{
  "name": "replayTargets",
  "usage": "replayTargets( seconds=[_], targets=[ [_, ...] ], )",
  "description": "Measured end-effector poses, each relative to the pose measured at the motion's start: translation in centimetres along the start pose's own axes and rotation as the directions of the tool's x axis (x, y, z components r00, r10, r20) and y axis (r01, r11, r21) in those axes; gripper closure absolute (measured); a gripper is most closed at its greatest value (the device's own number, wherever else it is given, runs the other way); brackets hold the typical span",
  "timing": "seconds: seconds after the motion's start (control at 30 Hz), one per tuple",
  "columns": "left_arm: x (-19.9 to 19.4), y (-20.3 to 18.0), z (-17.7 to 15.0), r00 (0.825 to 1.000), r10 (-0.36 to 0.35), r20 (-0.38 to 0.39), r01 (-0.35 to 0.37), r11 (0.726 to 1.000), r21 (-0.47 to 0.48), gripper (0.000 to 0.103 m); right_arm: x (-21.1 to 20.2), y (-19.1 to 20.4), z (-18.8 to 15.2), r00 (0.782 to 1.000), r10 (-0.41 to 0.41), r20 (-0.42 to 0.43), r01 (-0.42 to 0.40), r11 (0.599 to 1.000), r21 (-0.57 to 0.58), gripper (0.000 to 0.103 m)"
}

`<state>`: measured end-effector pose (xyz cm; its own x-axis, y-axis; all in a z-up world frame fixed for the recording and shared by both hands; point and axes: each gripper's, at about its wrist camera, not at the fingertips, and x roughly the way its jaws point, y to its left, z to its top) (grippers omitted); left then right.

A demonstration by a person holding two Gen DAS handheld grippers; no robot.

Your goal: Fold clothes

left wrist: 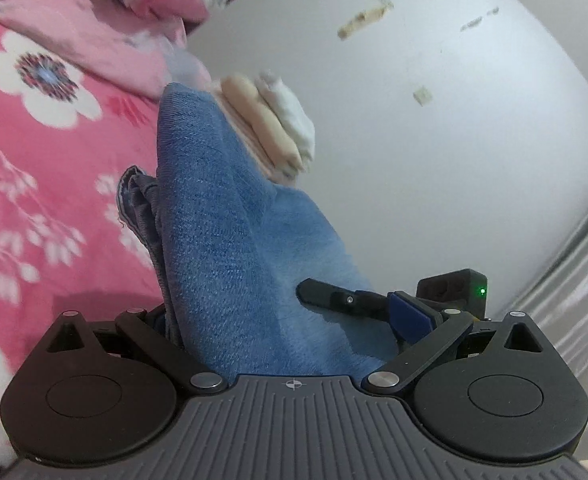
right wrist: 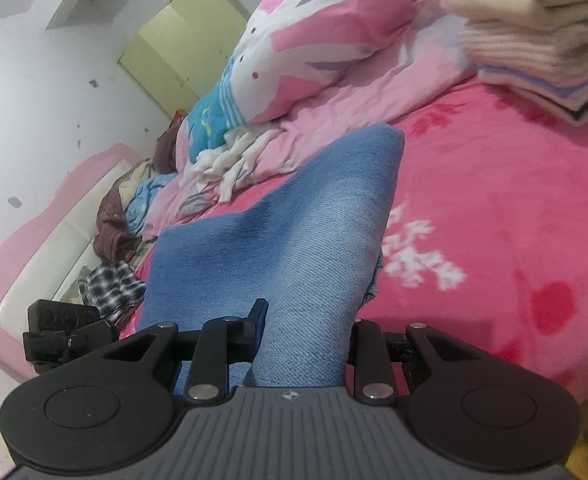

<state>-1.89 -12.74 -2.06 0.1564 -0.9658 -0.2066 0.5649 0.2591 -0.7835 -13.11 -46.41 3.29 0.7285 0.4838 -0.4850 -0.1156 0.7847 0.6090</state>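
A folded blue denim garment (left wrist: 213,240) is lifted above the bed and stretches forward from both grippers. My left gripper (left wrist: 245,304) is shut on one end of it. Its right finger (left wrist: 334,298) lies against the cloth, and the denim hides the left finger. In the right wrist view the same denim garment (right wrist: 314,220) runs between the jaws of my right gripper (right wrist: 306,316), which is shut on it. A blue pad (right wrist: 259,312) presses on its left side. Beyond the denim a stack of folded clothes (left wrist: 269,120) (right wrist: 534,40) sits on the bed.
The bed has a pink flowered cover (left wrist: 33,200) (right wrist: 494,200). A pink quilt and pillows (right wrist: 314,40) lie at its head, with loose white clothing (right wrist: 229,160) and a plaid garment (right wrist: 109,284) near the pink headboard (right wrist: 33,216). A white wall (left wrist: 414,120) stands behind the stack.
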Motion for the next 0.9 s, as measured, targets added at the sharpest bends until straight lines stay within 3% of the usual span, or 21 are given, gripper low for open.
replayTargets(
  seconds=[0.23,0.47,0.67,0.9],
  targets=[
    [9.2,-2.3,-0.1,0.991,0.015,-0.130,-0.011,0.999,0.037,0.003,-5.0,-7.2,0.8,0.999,-0.024,0.038,0.023,0.999,0.038,0.075],
    [21.8,-2.8,1.8,0.971,-0.006,-0.239,0.015,0.999,0.037,0.003,-9.1,-13.5,5.8,0.983,-0.174,0.057,0.174,0.985,0.002,0.076],
    [31.9,-1.9,3.9,0.966,-0.048,-0.255,0.055,0.998,0.018,0.003,-10.3,-19.9,11.6,0.955,-0.291,0.051,0.293,0.954,-0.055,0.076],
    [40.1,-0.2,4.9,0.963,-0.086,-0.257,0.079,0.996,-0.037,0.005,-9.4,-26.7,17.6,0.931,-0.365,0.012,0.362,0.920,-0.151,0.076]
  ],
)
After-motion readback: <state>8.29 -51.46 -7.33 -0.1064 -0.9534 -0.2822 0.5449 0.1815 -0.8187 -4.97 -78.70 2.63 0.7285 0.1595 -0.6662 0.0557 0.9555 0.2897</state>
